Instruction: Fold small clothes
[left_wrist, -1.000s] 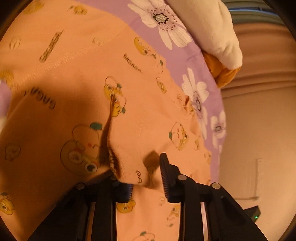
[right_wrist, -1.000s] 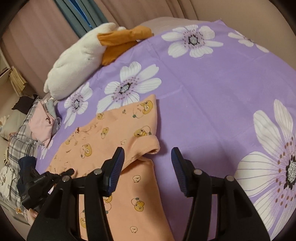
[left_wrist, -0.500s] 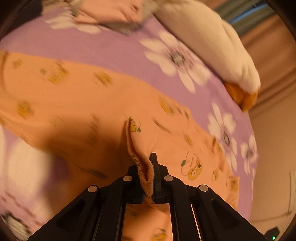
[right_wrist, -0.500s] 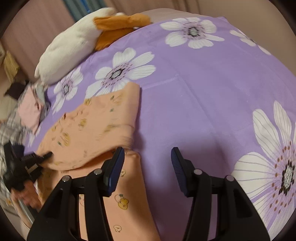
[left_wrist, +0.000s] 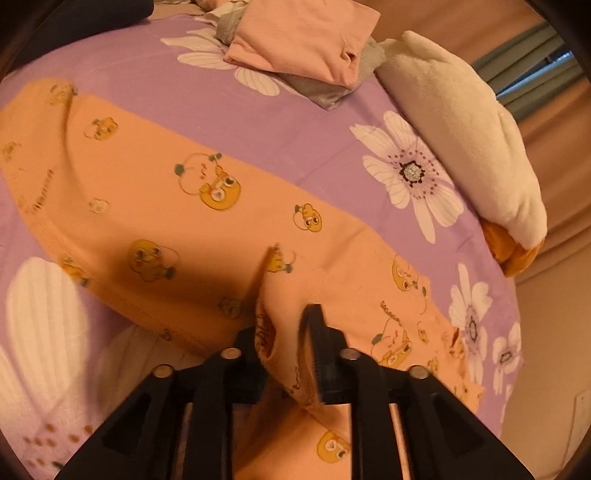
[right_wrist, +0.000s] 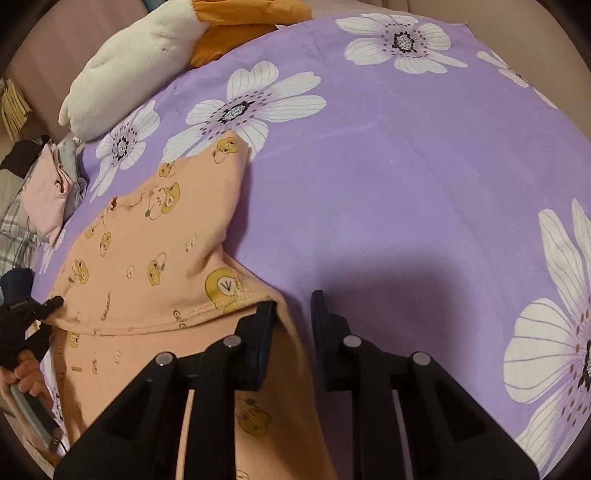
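Observation:
An orange child's garment with yellow cartoon prints (left_wrist: 192, 206) lies on a purple flowered bedsheet (left_wrist: 295, 125). A raised fold of its edge stands between the fingers of my left gripper (left_wrist: 284, 325), whose jaws stand slightly apart around it. In the right wrist view the same garment (right_wrist: 155, 258) lies folded over at the lower left. My right gripper (right_wrist: 291, 314) sits at its right edge, with a hemmed corner between its partly open fingers. The left gripper also shows in the right wrist view (right_wrist: 33, 314) at the far left.
A folded pink garment on grey cloth (left_wrist: 306, 40) lies at the far side of the bed. A white and orange plush pillow (left_wrist: 465, 140) lies at the right. Plaid cloth (right_wrist: 18, 229) lies at the left bed edge. Curtains hang behind.
The left gripper was shut on the fold half a second ago and its jaws have now parted slightly. The right gripper has moved down to the garment's edge and narrowed its jaws.

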